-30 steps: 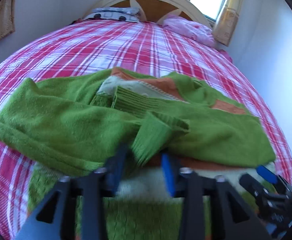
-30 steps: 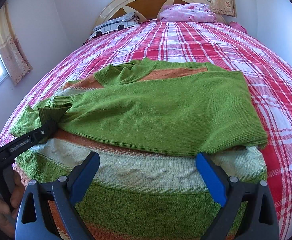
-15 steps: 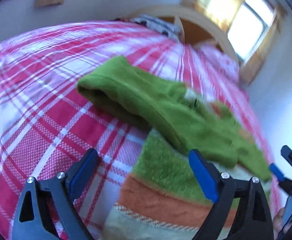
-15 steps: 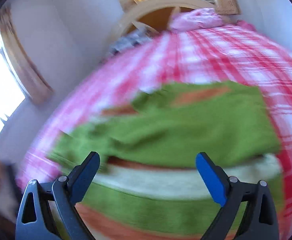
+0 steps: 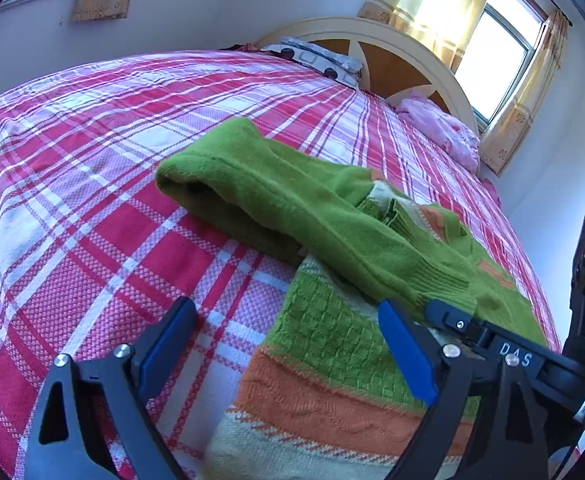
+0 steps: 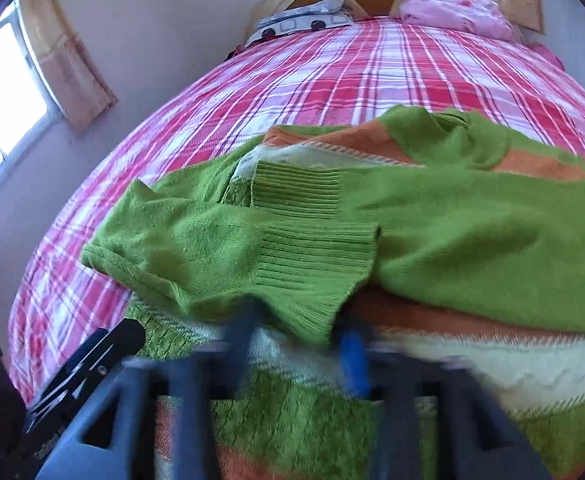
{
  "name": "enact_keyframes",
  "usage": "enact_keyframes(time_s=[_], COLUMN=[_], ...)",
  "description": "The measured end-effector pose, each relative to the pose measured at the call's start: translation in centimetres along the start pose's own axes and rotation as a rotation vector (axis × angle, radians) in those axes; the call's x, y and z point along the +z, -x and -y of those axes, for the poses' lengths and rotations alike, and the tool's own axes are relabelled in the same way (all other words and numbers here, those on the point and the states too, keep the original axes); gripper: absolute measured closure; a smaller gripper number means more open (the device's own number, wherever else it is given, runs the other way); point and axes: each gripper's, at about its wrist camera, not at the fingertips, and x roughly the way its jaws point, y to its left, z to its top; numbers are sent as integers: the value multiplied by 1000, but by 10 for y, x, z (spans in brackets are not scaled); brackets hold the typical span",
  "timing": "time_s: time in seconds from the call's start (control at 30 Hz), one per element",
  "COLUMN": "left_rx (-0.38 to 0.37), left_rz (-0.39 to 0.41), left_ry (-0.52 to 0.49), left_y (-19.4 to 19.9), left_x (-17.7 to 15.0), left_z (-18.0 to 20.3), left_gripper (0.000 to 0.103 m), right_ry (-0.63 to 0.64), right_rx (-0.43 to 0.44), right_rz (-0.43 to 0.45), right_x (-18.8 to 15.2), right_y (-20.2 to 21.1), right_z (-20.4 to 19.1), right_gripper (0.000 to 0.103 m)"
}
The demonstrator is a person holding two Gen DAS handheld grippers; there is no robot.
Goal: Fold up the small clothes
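Observation:
A green sweater (image 5: 332,344) with orange and cream bands lies flat on the plaid bed (image 5: 92,208). One green sleeve (image 5: 276,196) is folded across its body. My left gripper (image 5: 288,346) hangs open over the sweater's left edge, with nothing between its blue pads (image 5: 168,344). In the right wrist view my right gripper (image 6: 298,346) is blurred and its jaws are closing, with the sleeve's ribbed cuff (image 6: 312,276) between them. Its black finger (image 5: 472,326) shows beside that cuff in the left wrist view. A finger of the left gripper (image 6: 100,352) shows at the lower left of the right wrist view.
A rounded headboard (image 5: 392,40) stands at the bed's far end, with a patterned pillow (image 5: 320,60) and a pink bundle (image 5: 440,128) below it. Curtained windows (image 5: 496,60) sit in the walls on both sides. Plaid sheet lies bare left of the sweater.
My left gripper let go of the cuff, opened wide and swung left to the sweater's edge. The right gripper slid left to the cuff, and its jaws narrowed around it.

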Motion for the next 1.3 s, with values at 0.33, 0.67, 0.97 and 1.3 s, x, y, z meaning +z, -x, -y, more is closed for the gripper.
enact_keyframes(time_s=[0.33,0.67,0.97,1.3], left_rx=[4,20,19,9], left_rz=[-5,-8,-7,-6], left_ry=[-6,-18,-18,-18], left_y=[-3,-5,-5,-6], left_x=[2,3,3,3], left_z=[2,3,3,4], left_gripper=[7,7,7,5], right_ry=[219,-93,-310,-74], right_rx=[-165,55,327,78], right_rz=[217,228,122,20], right_x=[42,46,28,24], right_y=[71,114,32,-4], right_z=[-1,97,80,32], right_gripper=[95,95,23,58])
